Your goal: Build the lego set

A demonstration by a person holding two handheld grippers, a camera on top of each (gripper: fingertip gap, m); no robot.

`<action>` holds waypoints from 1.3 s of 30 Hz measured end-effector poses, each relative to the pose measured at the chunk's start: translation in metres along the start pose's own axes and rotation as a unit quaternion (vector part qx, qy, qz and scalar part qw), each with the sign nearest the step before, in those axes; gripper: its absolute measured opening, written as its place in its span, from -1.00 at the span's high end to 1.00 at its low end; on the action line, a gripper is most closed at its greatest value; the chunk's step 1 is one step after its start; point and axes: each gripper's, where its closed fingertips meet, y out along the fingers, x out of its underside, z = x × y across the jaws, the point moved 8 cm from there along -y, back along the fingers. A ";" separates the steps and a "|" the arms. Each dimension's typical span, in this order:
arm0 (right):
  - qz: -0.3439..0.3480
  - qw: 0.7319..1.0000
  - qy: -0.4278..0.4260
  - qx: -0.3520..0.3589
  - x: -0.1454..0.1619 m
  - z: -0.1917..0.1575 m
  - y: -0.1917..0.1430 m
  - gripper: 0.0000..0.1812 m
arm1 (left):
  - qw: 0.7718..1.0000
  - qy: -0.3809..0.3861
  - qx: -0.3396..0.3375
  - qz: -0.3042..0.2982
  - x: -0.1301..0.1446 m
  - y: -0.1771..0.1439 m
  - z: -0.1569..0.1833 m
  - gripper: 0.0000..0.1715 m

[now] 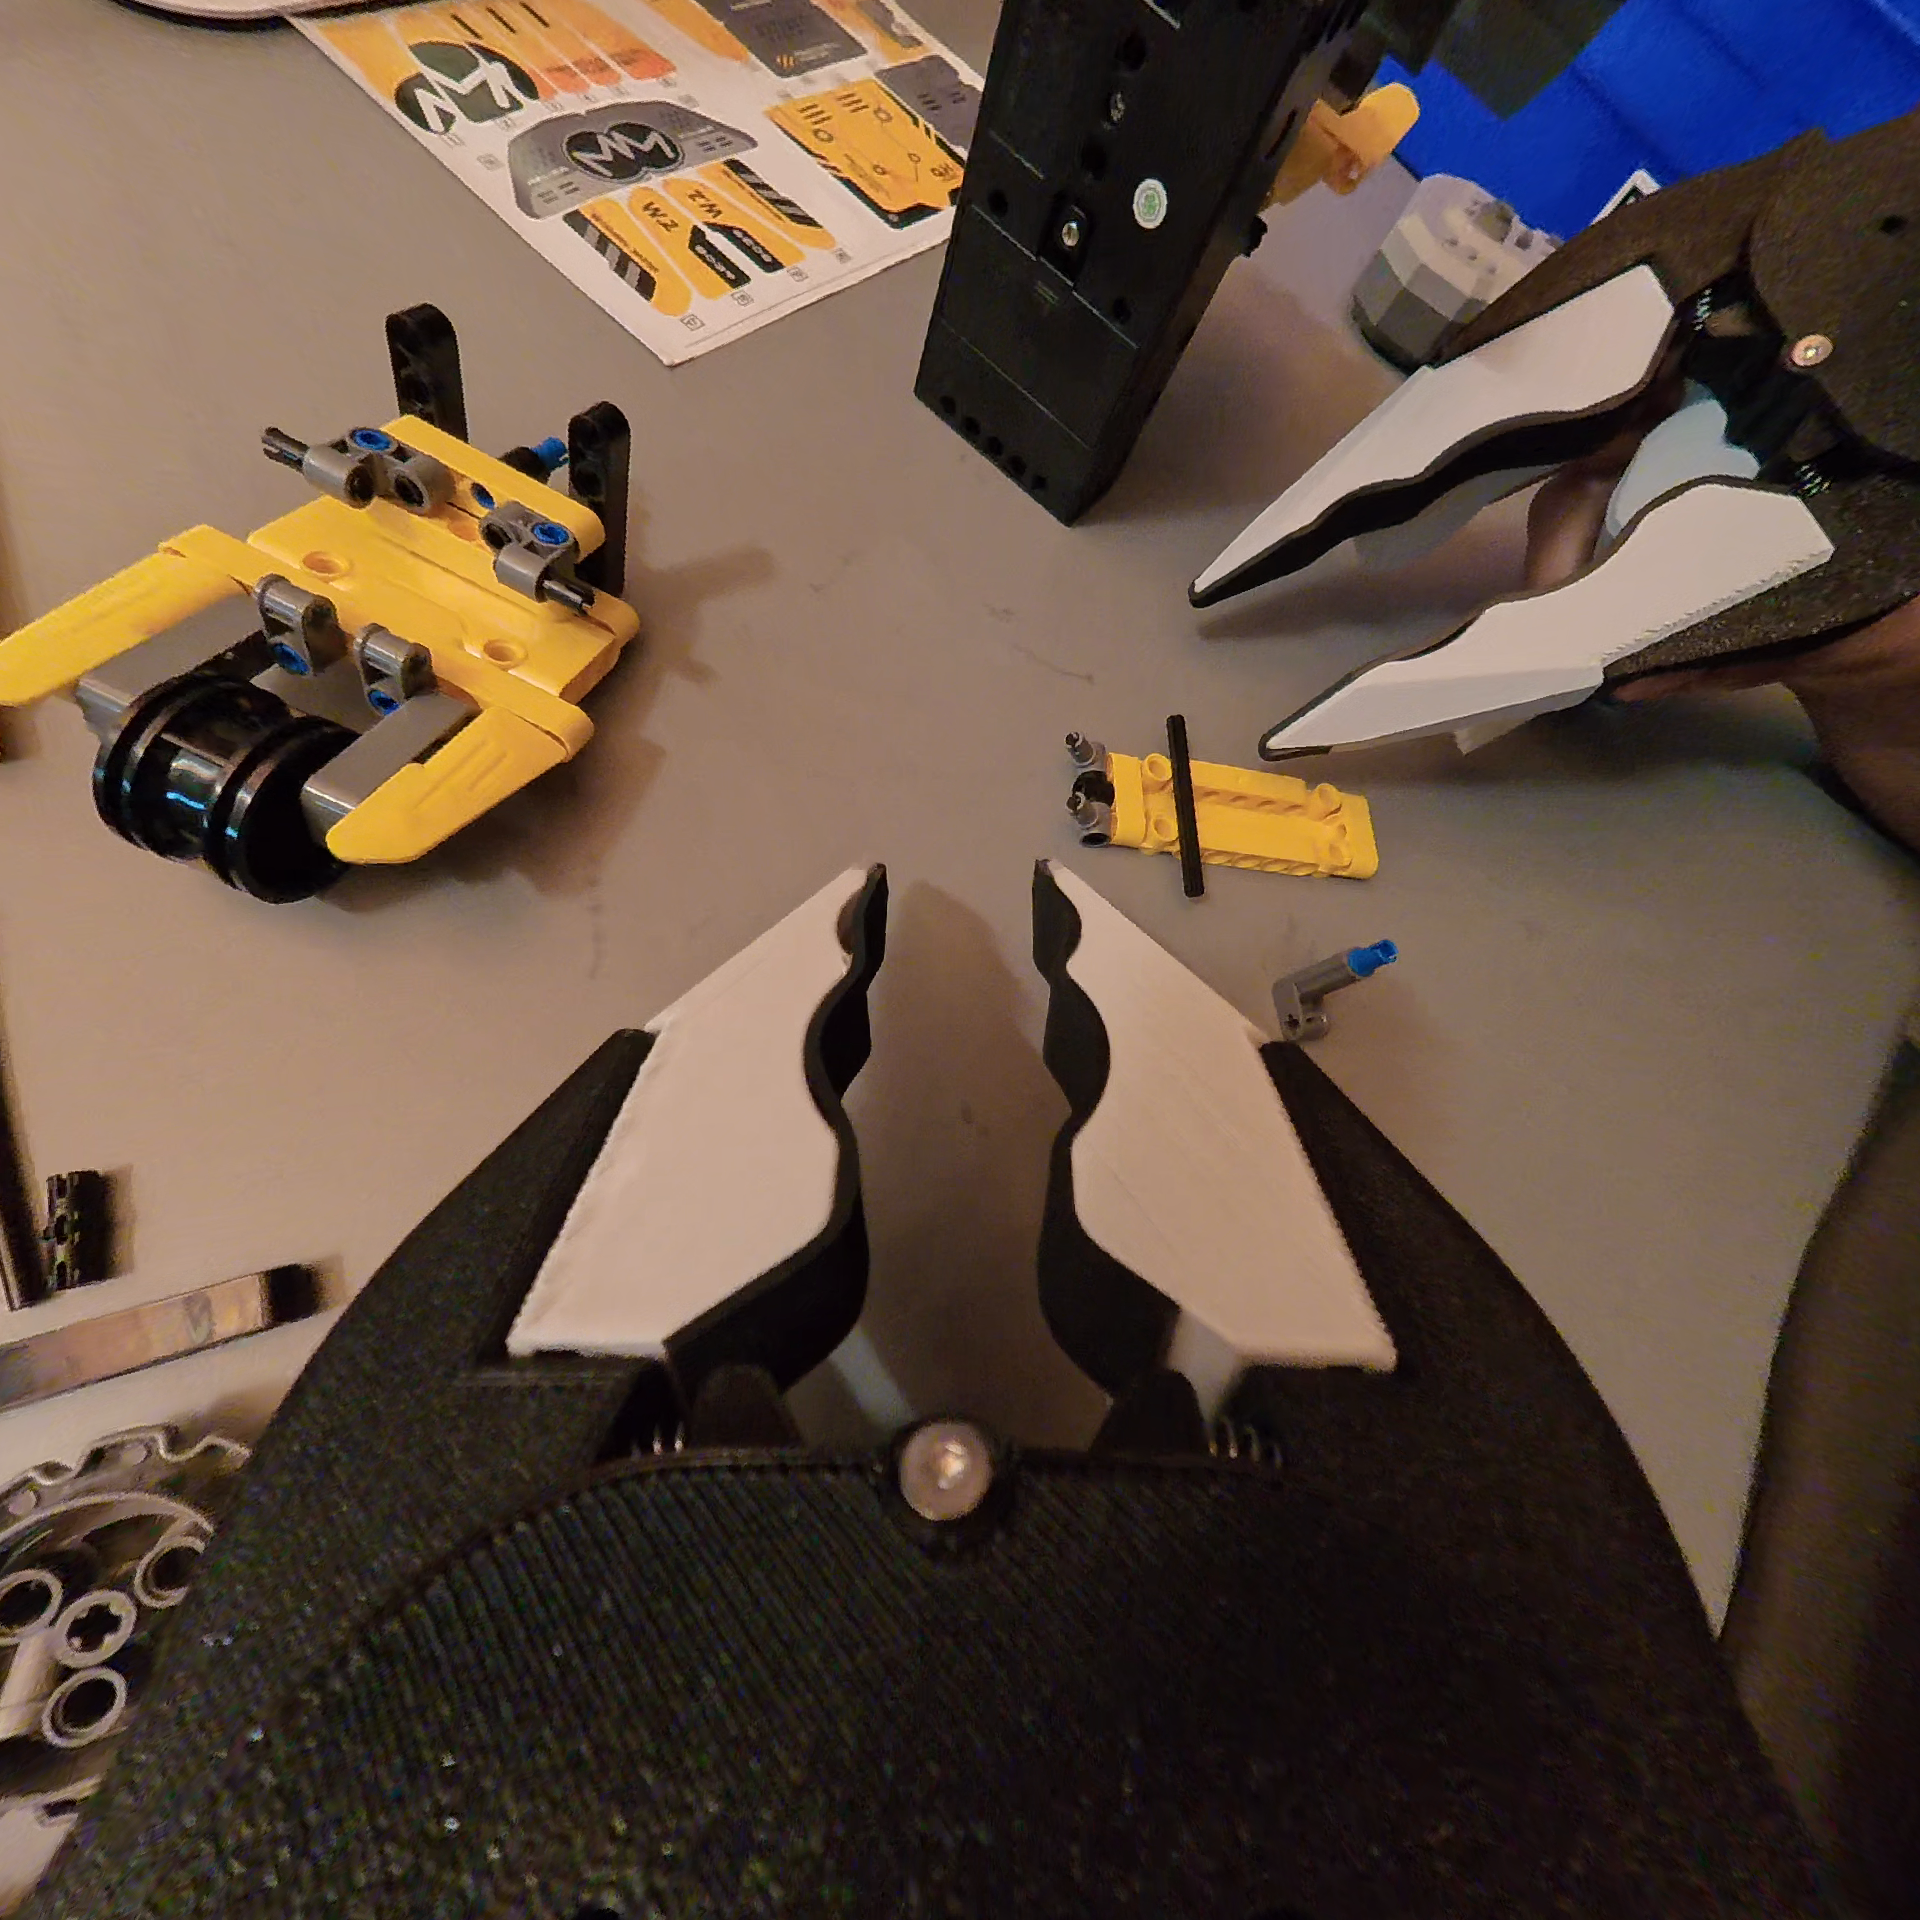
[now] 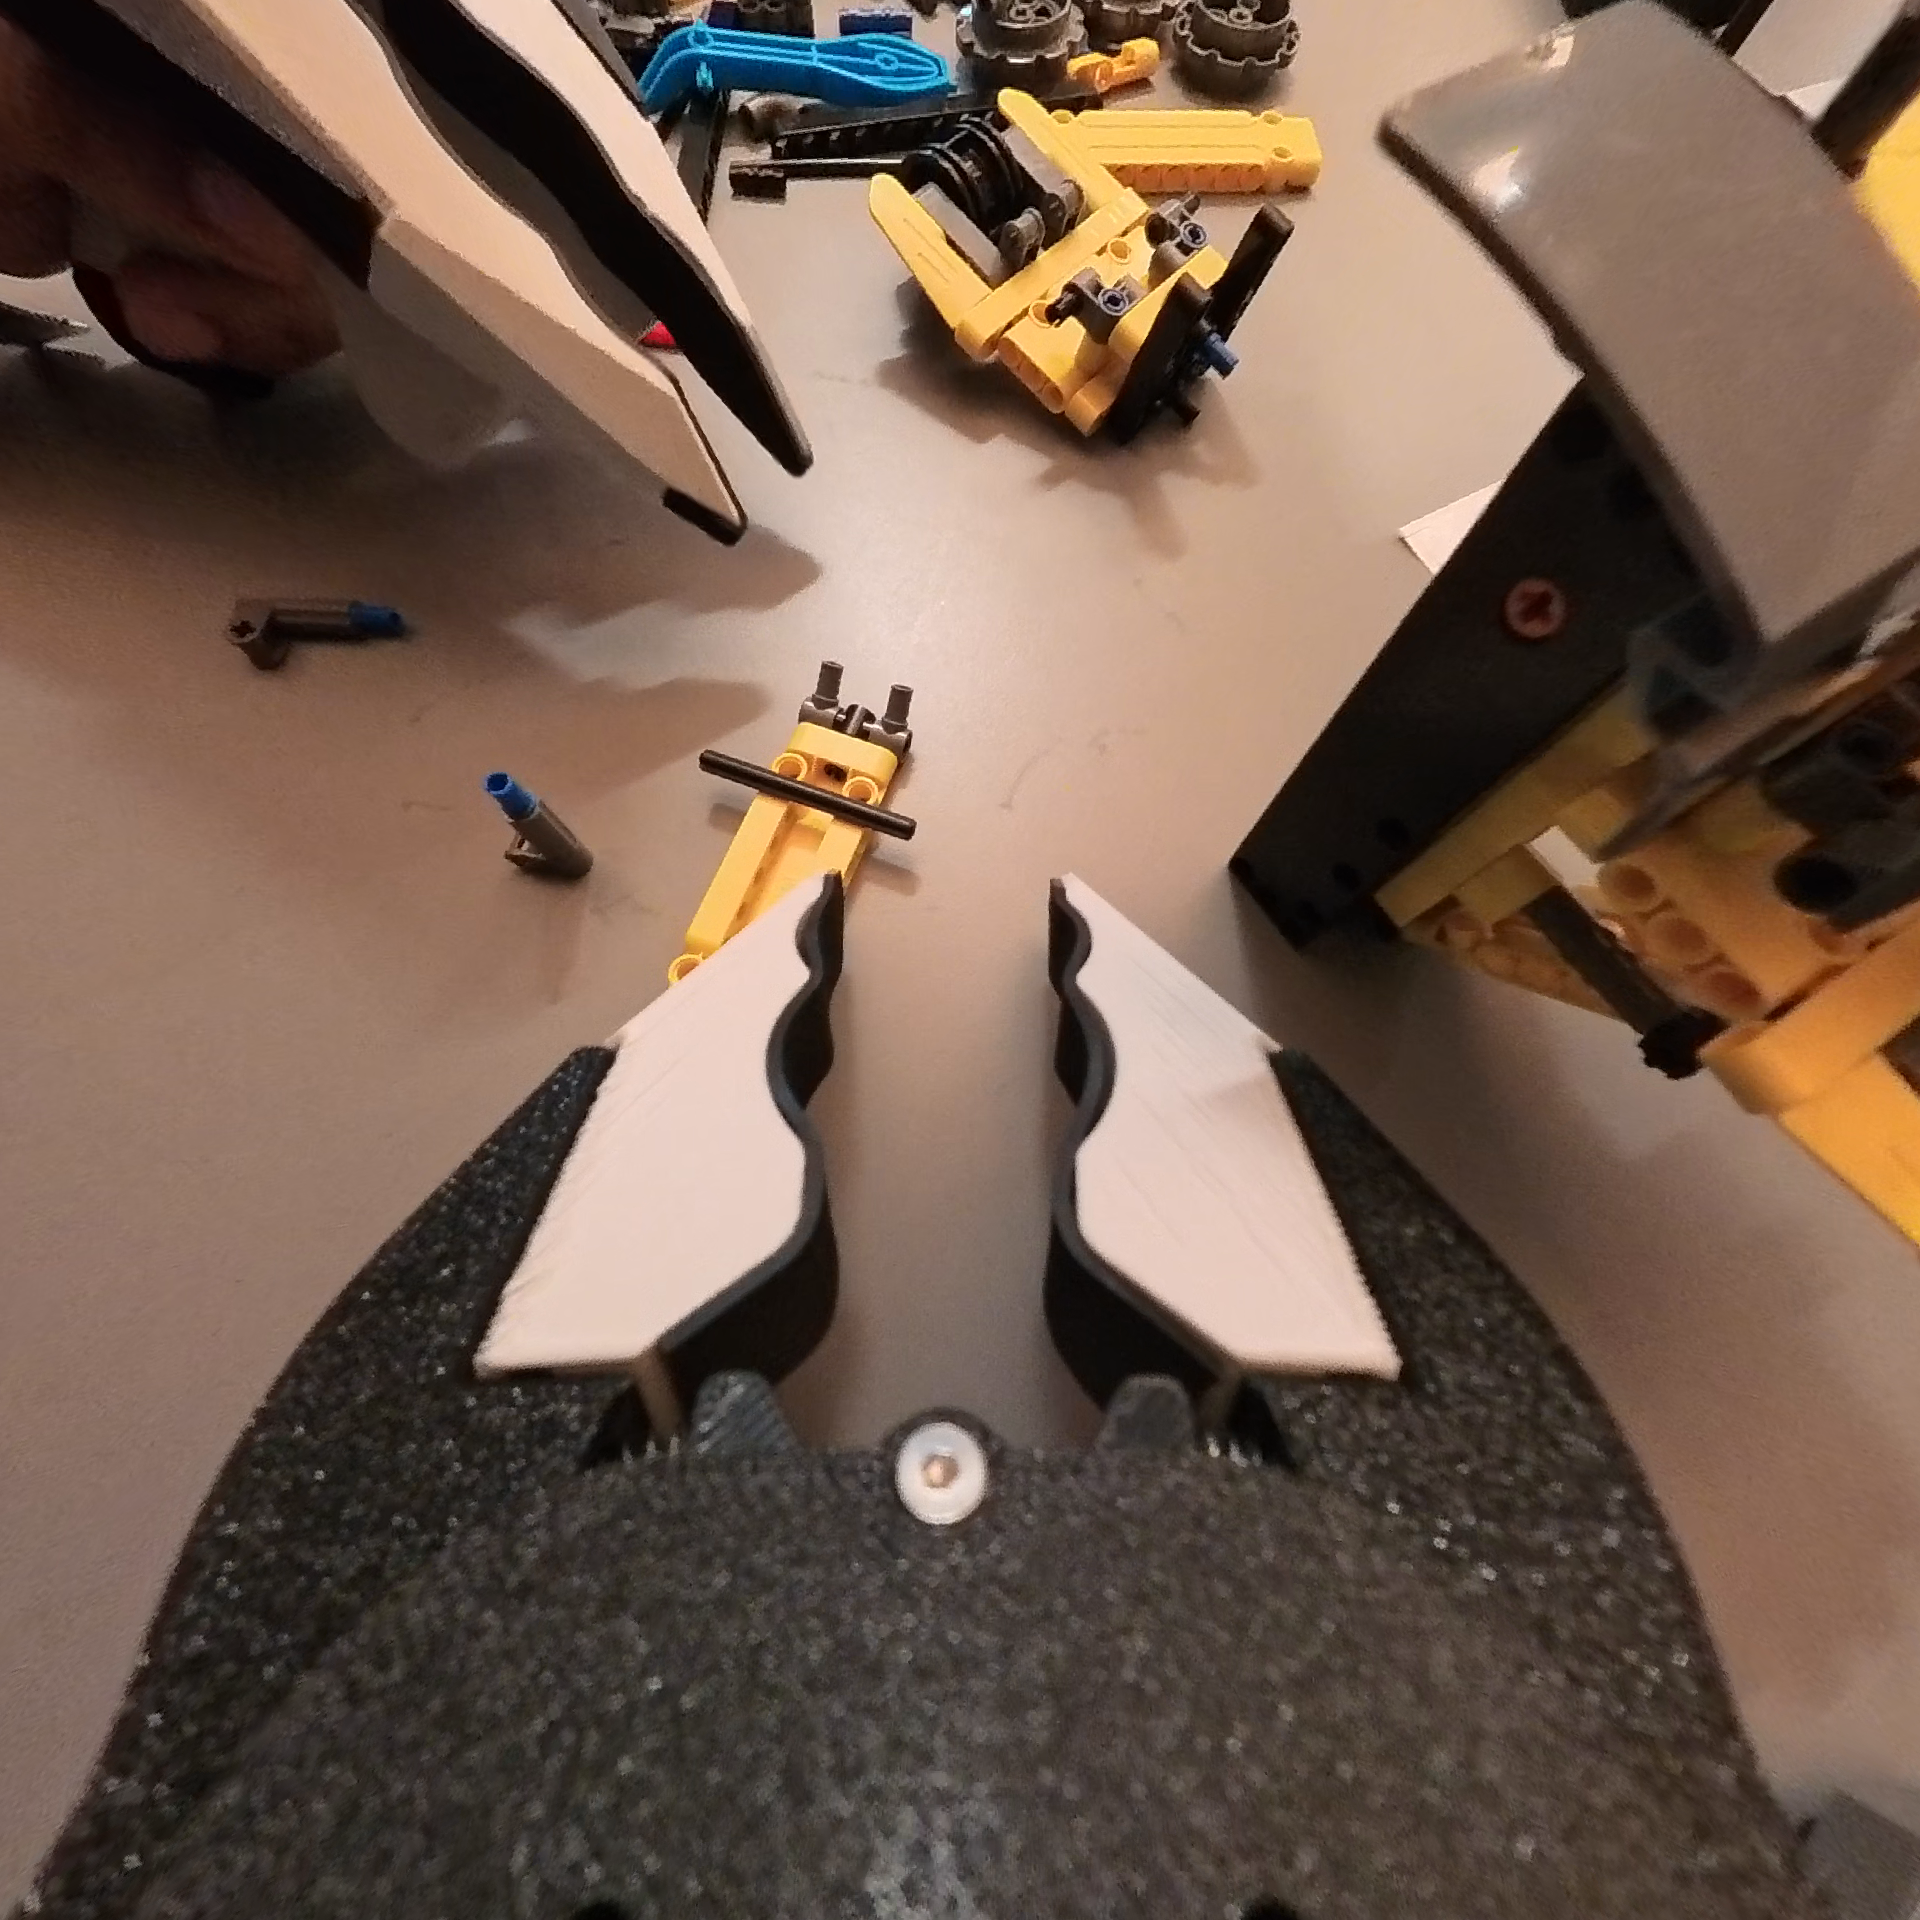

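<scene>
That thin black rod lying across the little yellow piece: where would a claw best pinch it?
Probably at an overhanging end of the black rod, where it sticks out past the yellow piece. The open right claw could come from above, one finger on each side; the middle rests on the plastic, leaving little room.

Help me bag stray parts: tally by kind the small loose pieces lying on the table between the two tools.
yellow panel: 1
black axle: 1
grey connector with blue pin: 2
Total: 4
</scene>
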 end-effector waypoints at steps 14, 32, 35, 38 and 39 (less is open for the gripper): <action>0.001 1.000 -0.013 0.004 0.000 -0.002 -0.001 0.57 | 1.000 -0.002 0.003 -0.011 0.001 0.002 0.000 0.72; -0.013 0.999 -0.032 0.020 -0.001 -0.006 0.005 0.59 | 1.000 -0.010 0.012 -0.015 0.001 0.003 -0.001 0.71; -0.008 0.999 -0.044 0.013 -0.005 -0.014 0.008 0.59 | 1.000 -0.008 0.014 -0.020 0.002 0.004 -0.001 0.70; -0.005 0.999 -0.045 0.009 -0.007 -0.017 0.010 0.59 | 1.000 -0.005 0.012 -0.021 0.002 0.004 0.000 0.70; -0.002 0.999 -0.042 0.007 -0.008 -0.017 0.010 0.59 | 1.000 -0.004 0.012 -0.021 0.002 0.004 0.000 0.70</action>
